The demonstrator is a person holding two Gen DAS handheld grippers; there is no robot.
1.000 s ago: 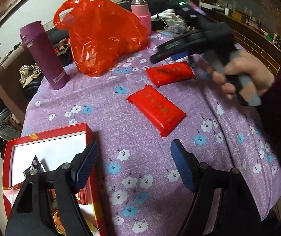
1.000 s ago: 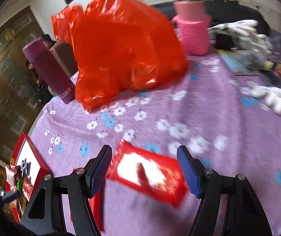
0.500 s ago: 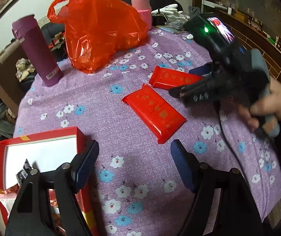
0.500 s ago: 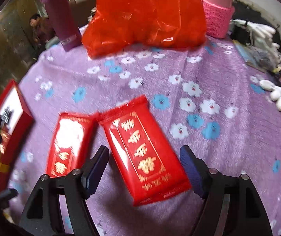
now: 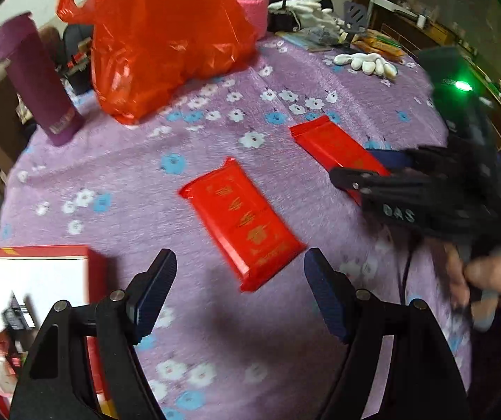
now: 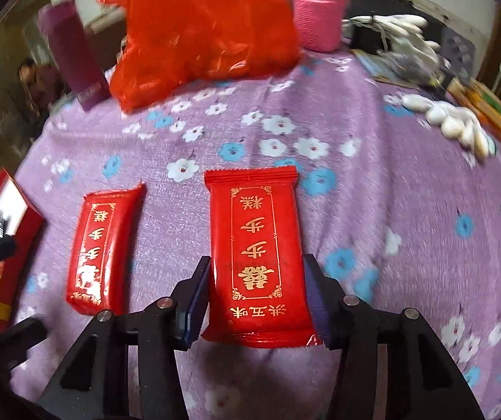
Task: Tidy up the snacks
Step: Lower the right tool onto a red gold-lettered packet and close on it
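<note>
Two red snack packets with gold lettering lie flat on the purple flowered tablecloth. In the right wrist view my right gripper (image 6: 255, 301) is open, its jaws on either side of the near end of one packet (image 6: 255, 245). The other packet (image 6: 101, 245) lies to its left. In the left wrist view my left gripper (image 5: 238, 294) is open and empty, just in front of the nearer packet (image 5: 241, 218). The right gripper (image 5: 359, 175) shows there over the farther packet (image 5: 334, 147). An open red box (image 5: 36, 280) sits at the left.
A red plastic bag (image 5: 159, 38), a purple flask (image 5: 36, 80) and a pink-sleeved flask (image 5: 250, 0) stand at the back. White gloves (image 5: 366, 63) and clutter lie at the back right. The red box also shows in the right wrist view (image 6: 5, 231).
My right gripper has come down and forward so its open jaws now straddle the right packet. My left gripper has moved closer to the other packet.
</note>
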